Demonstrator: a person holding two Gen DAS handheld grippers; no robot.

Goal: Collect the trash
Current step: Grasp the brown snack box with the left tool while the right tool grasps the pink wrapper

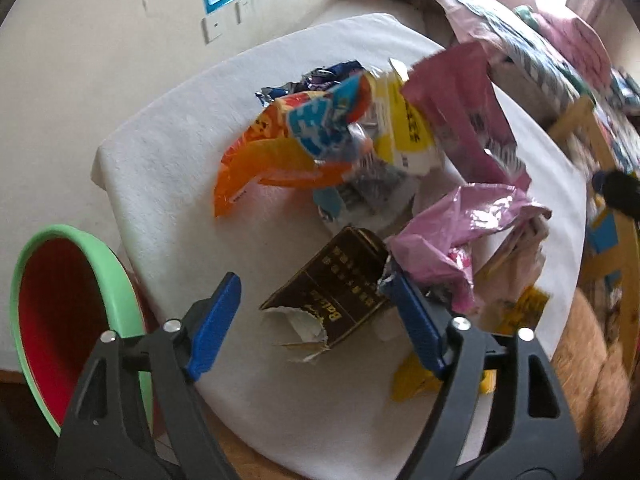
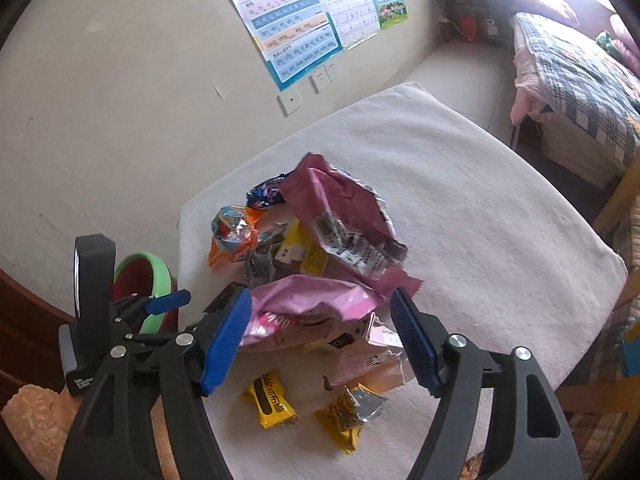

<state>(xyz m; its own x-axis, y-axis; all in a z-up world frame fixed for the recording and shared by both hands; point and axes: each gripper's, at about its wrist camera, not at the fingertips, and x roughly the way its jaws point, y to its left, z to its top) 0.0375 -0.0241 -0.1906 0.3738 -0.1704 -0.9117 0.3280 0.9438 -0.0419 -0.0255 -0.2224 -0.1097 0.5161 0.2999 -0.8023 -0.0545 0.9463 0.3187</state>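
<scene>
Trash is being shown heaped in one loose pile near the middle of the white-covered surface point(image 2: 500, 220). An orange snack bag point(image 1: 256, 164), a dark pink torn bag point(image 2: 340, 216) and a pale pink wrapper point(image 2: 308, 304) are being seen overlapping one another, with a torn dark brown carton point(image 1: 336, 296) lying at the near side of the pile in the left wrist view. Two small yellow packets point(image 2: 272, 398) are lying just beside the pile, at its near edge.

The left tool point(image 1: 312, 320) is being held wide open above the carton; nothing is being gripped, though its right pad is touching or just overlapping the pale pink wrapper. The right tool point(image 2: 320, 340) is likewise being held wide open around the pale pink wrapper, with no pad seen pressing on it.

A red bin with a green rim point(image 1: 80, 320) is standing beside the surface, at its left edge.
</scene>
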